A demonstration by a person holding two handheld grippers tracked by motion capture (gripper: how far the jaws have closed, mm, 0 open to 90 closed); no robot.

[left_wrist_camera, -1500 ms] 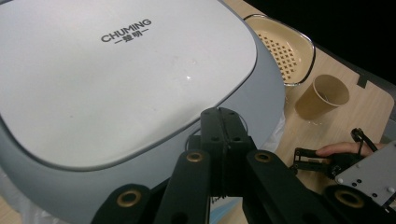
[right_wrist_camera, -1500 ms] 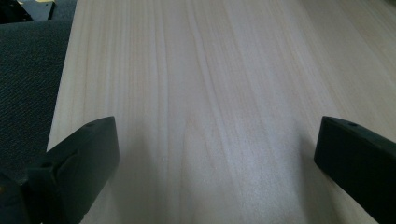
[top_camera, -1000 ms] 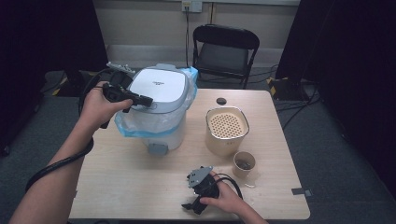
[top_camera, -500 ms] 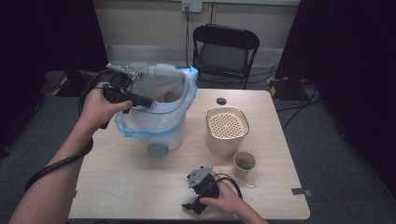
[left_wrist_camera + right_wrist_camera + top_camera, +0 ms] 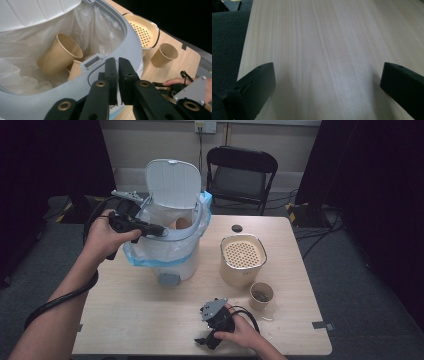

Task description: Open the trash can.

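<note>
We see the lidded waste bin (image 5: 167,245) at the counter's (image 5: 135,320) far left, its white lid (image 5: 172,182) standing upright and paper cups (image 5: 60,53) lying in its plastic liner (image 5: 20,75). Our left gripper (image 5: 117,75) sits at the grey rim (image 5: 130,45), clenched, nothing between its jaws, which have just parted slightly. Our right gripper (image 5: 212,335) rests released on the counter's near edge, beside a paper cup (image 5: 261,295) and strainer container (image 5: 242,260).

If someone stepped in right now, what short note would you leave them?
Left gripper: jaws nearly shut, empty, at the front rim of the bin.
Right gripper: open, empty, resting low over the table.
Done: bin lid stands open; a paper cup lies in the liner.
Left, probably: the cup beside the cream strainer pot goes in; then shut the lid.
</note>
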